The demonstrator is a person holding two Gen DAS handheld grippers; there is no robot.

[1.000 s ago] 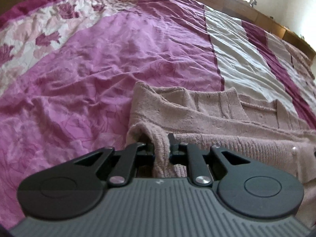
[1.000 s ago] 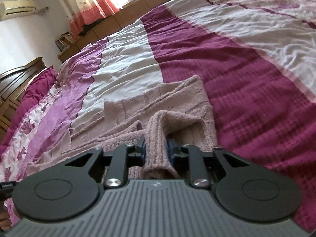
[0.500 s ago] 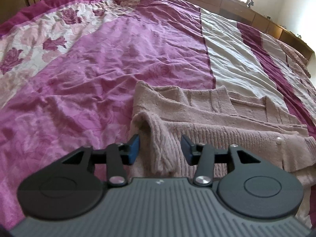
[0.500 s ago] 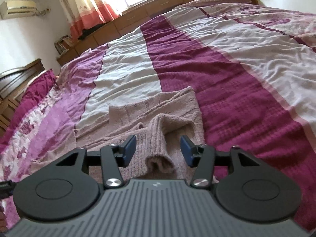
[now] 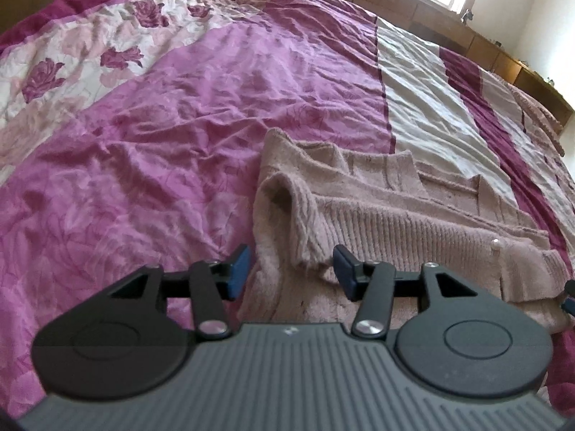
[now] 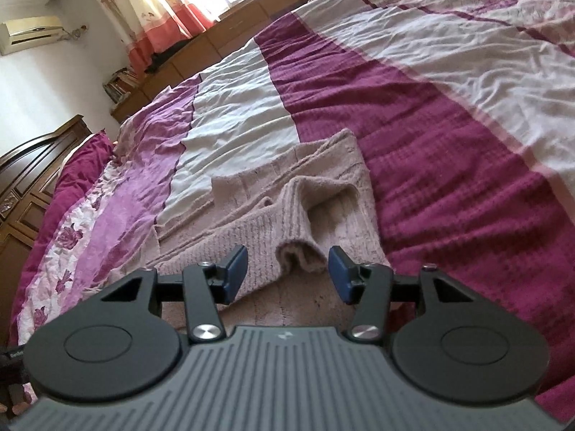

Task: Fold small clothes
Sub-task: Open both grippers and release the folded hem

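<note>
Both claws, left gripper and right gripper, have just been opening, gaping around the pink cardigan hem now folded ahead; further folds probably remain.

1. One pink knit sweater lies just past the jaws.
2. One bed cover is under it.
3. Two grippers: left gripper, right gripper.

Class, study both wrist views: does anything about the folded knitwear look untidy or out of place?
Yes. The pink cardigan is folded on the bedspread, but both corners of the near fold stand up in humps instead of lying flat. Nothing looks damaged.
</note>
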